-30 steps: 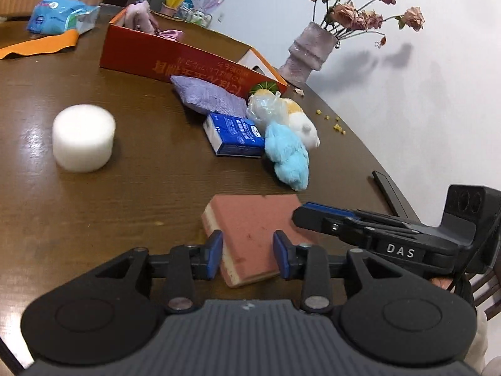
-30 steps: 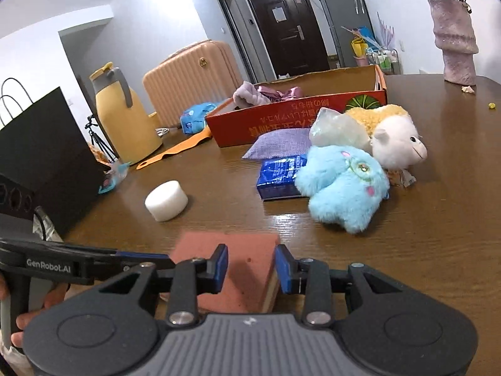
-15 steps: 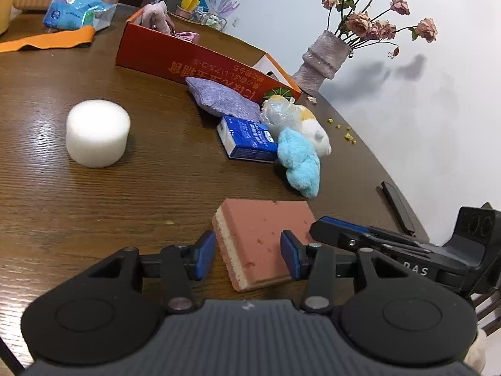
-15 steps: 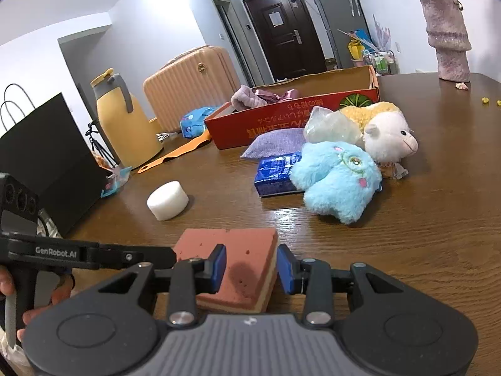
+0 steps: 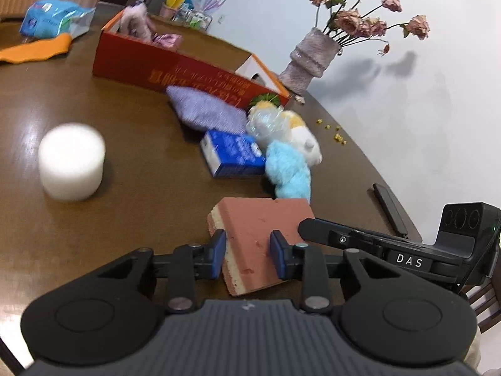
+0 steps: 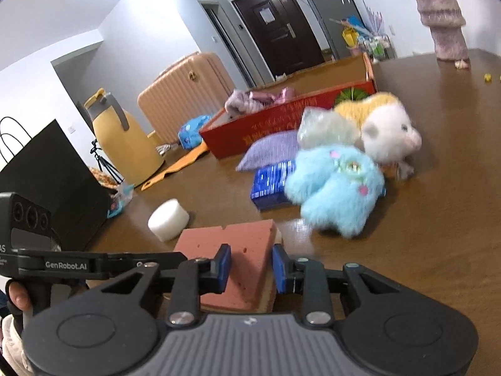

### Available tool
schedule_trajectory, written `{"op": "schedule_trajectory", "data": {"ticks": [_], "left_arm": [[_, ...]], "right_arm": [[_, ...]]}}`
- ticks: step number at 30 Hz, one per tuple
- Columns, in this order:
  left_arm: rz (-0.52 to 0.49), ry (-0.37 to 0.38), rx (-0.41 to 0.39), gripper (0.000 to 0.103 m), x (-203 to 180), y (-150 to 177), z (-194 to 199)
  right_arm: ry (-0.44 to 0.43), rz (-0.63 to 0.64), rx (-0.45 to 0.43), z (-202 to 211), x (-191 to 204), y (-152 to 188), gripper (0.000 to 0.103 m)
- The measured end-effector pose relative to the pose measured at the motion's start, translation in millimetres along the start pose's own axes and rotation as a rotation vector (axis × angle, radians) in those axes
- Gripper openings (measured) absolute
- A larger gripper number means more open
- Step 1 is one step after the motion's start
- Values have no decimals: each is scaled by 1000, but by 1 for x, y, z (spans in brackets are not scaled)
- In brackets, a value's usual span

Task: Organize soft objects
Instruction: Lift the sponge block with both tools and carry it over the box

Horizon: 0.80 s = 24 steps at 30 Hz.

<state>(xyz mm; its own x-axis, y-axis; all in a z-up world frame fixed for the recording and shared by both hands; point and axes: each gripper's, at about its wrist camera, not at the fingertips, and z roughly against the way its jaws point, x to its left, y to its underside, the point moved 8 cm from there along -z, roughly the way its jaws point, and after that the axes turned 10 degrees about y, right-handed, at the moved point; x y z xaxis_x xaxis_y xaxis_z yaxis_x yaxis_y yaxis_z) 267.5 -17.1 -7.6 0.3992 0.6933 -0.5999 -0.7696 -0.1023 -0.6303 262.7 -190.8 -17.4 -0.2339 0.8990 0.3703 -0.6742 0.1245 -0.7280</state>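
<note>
A pink-topped sponge block (image 5: 261,228) with a yellow underside is held off the brown table by both grippers. My left gripper (image 5: 249,257) is shut on its near corner. My right gripper (image 6: 250,268) is shut on its other side, where the sponge (image 6: 231,250) shows between the blue pads. Beyond lie a white foam cylinder (image 5: 71,164), a blue plush (image 6: 335,191), a white and yellow plush (image 6: 388,131), a lilac pillow (image 5: 205,111) and a blue packet (image 5: 233,153). The red box (image 5: 175,69) holds a few soft items.
A vase of dried roses (image 5: 311,54) stands behind the box near the wall. An orange cloth (image 5: 34,50) and a blue bag (image 5: 51,17) lie at the far left. A black bag (image 6: 47,175) and yellow jug (image 6: 122,138) stand past the table edge.
Both grippers have closed in on the sponge and raised it, tilted, off the table. The views have shifted closer to the pile of soft things.
</note>
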Motion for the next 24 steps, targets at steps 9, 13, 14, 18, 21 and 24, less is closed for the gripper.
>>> {"op": "schedule_trajectory", "data": {"ticks": [9,13,14,18,21,24], "left_arm": [[-175,56,-97,31,-42,-90,11],[-265,56,-122,29,-62,-142,6],[-274,55,-125,29,-64,-156,4],[-304,58,-137,29,-72,-211,-14],[-312,60,-140,29,-70,-251,-32],[-295,52,-146,28,-62,-289,-53]], "right_arm": [[-14,41,-117,23,5,-86,28],[1,102,-181,29,10,-140,28],[7,110,-200,30,9,-157,27],[26,131,-242,26,5,-213,28],[42,117,-248,12,-5,-254,27],[54,102,-221,-13,-16,-290,27]]}}
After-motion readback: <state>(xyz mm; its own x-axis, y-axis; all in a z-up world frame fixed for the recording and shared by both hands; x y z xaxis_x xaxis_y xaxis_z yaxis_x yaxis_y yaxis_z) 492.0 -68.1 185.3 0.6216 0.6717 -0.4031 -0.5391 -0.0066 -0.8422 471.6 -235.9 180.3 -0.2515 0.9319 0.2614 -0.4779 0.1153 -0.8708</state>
